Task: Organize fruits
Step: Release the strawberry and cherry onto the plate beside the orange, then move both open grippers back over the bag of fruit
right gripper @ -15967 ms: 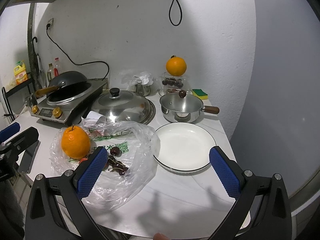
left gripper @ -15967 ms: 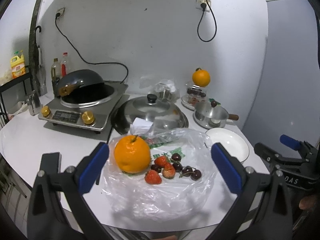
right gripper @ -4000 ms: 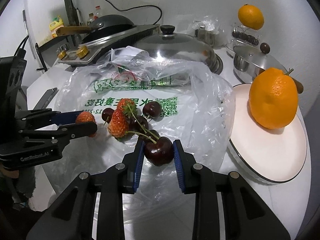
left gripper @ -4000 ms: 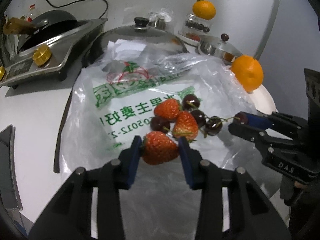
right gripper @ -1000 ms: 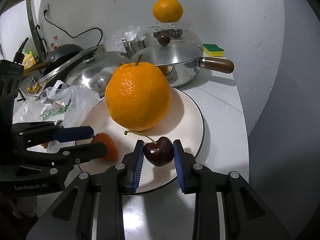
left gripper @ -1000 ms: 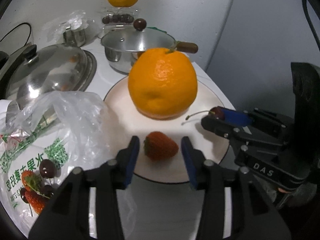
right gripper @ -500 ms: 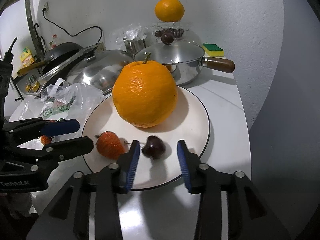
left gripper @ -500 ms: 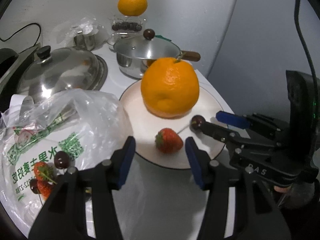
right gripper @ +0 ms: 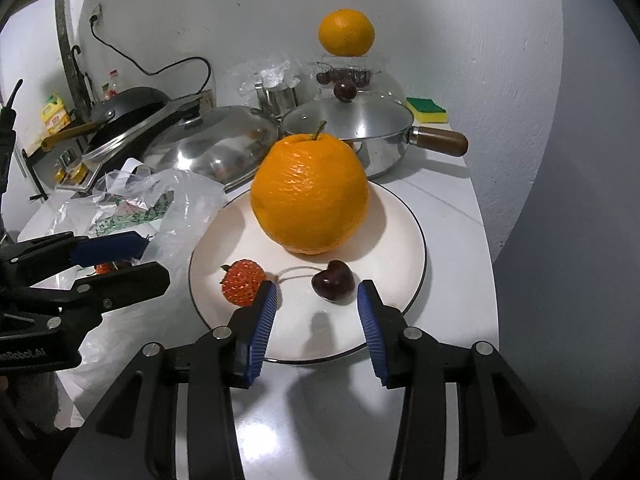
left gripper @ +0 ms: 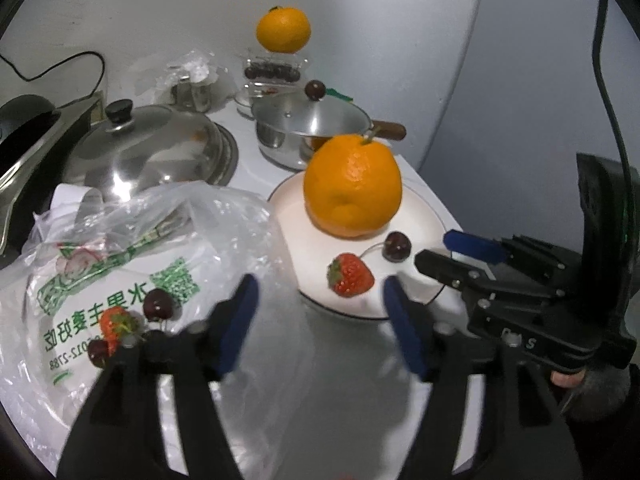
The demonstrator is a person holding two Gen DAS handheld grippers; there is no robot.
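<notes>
Three fruits on plate [right gripper: 404,216]: orange [right gripper: 310,196], strawberry [right gripper: 243,282], cherry [right gripper: 333,281]. Left tongs [left gripper: 316,312] and right tongs [right gripper: 316,312] both agape, empty. Bag [left gripper: 120,280] holds more, probably next.

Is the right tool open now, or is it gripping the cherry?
Open. The right tool has its blue pads spread wide, and the cherry lies free on the white plate, touching neither pad.

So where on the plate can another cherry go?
The plate is bare along its right rim beside the orange, and at the near edge in front of the strawberry and cherry. The middle is crowded.
</notes>
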